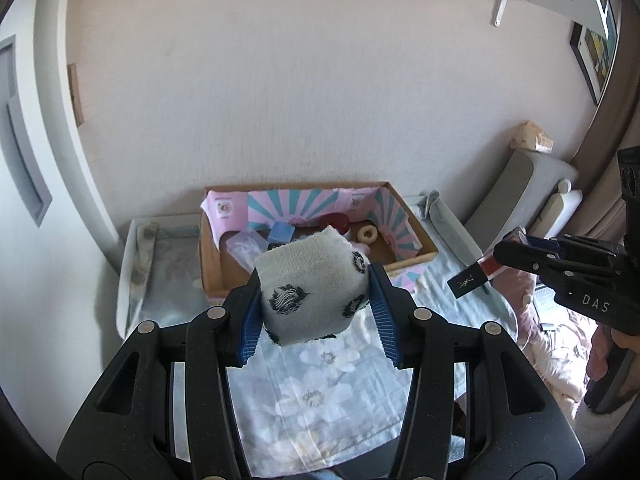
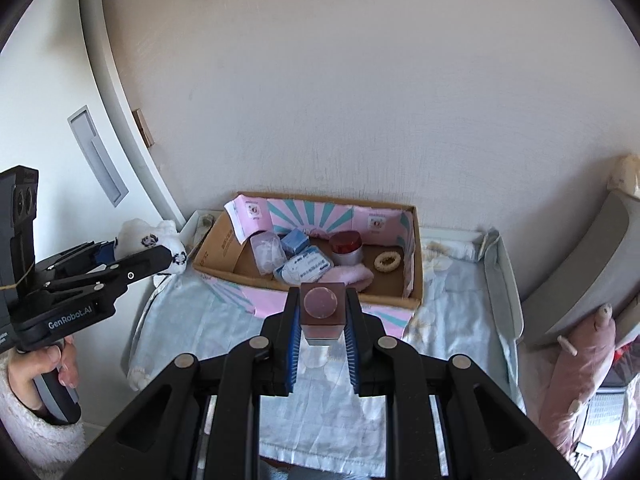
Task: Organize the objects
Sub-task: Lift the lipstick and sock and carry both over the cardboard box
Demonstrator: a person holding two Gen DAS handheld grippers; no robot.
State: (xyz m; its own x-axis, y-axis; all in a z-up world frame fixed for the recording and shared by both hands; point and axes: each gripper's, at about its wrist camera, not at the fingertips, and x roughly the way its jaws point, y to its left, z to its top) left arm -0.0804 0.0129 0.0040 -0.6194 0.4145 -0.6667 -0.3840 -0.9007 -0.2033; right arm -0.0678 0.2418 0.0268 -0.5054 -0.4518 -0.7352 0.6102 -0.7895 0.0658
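My left gripper [image 1: 314, 280] is shut on a rolled white sock [image 1: 312, 286] with dark prints and holds it in the air in front of the cardboard box [image 1: 208, 256]. It also shows in the right wrist view [image 2: 154, 242] at the left. My right gripper [image 2: 323, 300] is shut on a small dark-red square bottle [image 2: 322, 308] with a round cap face, held above the floral cloth just before the cardboard box [image 2: 416, 276]. In the left wrist view the bottle [image 1: 474, 276] shows at the right.
The box holds a red-lidded jar [image 2: 346, 246], a ring [image 2: 387, 261], blue packets [image 2: 304, 266], a clear pouch [image 2: 267, 250] and a pink cloth [image 2: 352, 276]. It stands on a floral cloth [image 2: 208, 320] over a tray-like surface against the wall. A grey cushion [image 2: 592, 272] lies at the right.
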